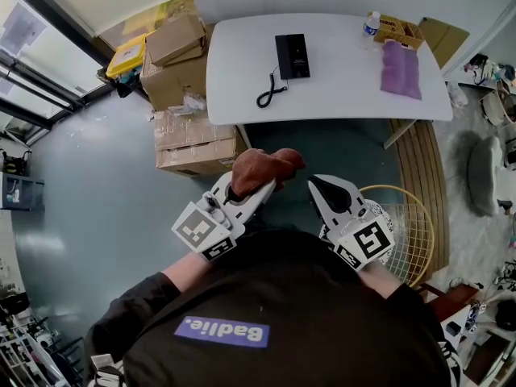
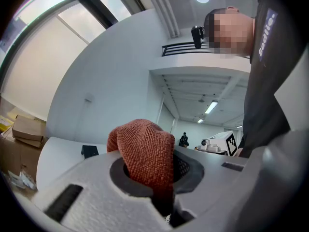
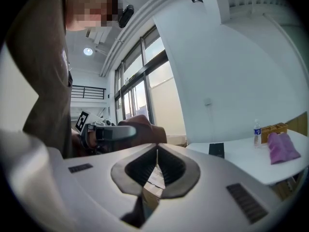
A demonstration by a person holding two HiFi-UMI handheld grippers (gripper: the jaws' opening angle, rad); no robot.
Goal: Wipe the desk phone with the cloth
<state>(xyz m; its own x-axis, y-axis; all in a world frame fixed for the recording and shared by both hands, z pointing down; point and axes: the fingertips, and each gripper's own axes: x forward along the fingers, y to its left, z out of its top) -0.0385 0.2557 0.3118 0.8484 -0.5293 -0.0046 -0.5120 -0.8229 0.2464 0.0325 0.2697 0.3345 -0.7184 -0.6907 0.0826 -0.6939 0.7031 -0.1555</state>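
The black desk phone lies on the white table, its coiled cord trailing toward the near edge. It shows small in the left gripper view and the right gripper view. My left gripper is held in front of the person's chest, well short of the table, shut on a rust-red cloth that bulges between the jaws. My right gripper is beside it, jaws together with nothing held.
A purple cloth, a water bottle and a small yellow box sit at the table's right end. Cardboard boxes are stacked left of the table. A yellow wire basket stands on the floor at right.
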